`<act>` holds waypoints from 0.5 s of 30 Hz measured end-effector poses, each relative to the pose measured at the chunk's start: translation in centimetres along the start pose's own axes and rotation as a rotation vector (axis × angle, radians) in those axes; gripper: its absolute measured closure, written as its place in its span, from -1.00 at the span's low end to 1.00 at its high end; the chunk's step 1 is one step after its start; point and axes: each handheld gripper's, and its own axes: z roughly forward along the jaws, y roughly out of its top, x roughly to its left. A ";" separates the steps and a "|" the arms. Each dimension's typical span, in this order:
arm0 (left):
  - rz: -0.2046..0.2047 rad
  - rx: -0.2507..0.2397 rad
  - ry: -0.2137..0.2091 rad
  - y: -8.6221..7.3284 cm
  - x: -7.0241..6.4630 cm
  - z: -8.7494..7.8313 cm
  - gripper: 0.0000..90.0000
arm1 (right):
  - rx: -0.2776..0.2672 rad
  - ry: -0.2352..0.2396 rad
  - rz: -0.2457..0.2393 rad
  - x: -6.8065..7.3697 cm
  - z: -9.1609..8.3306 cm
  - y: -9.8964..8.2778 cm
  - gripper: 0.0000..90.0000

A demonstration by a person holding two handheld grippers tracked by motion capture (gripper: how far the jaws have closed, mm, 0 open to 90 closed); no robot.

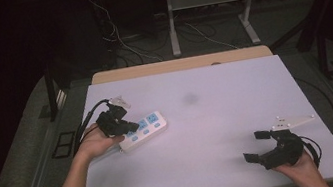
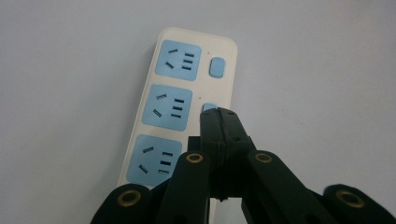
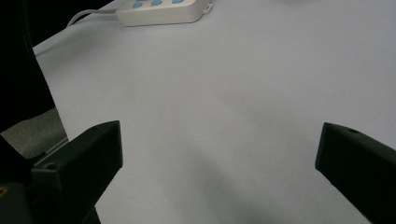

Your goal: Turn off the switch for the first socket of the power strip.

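We're hovering the left gripper (image 2: 219,116), fingers pinched together, over the power strip (image 2: 180,100), maybe touching a switch. The right gripper (image 1: 260,145) is idling wide open on the worktop (image 1: 218,115).

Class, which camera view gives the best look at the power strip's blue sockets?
The left gripper view: the power strip lies close below the shut left gripper, socket slots distinct. The high view shows it small, partly behind the gripper; the right gripper view catches its far end.

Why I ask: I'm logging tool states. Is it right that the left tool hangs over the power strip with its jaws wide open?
Not quite. The left tool does hang over the power strip, but its jaws are shut, pressed together, as the left gripper view shows.
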 end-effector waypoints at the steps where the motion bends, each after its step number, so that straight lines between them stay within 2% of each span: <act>1: 0.000 -0.006 0.003 0.0 -0.1 -0.2 0.98 | 0.000 0.000 0.000 0.0 0.0 0.0 -0.99; 11: -0.009 -0.063 0.013 0.3 -1.4 -1.6 0.98 | -0.004 0.003 0.002 0.1 -0.1 0.0 -0.99; 15: -0.028 -0.126 0.004 -0.1 -2.0 -2.1 0.98 | -0.008 0.004 0.000 0.1 -0.1 0.0 -0.99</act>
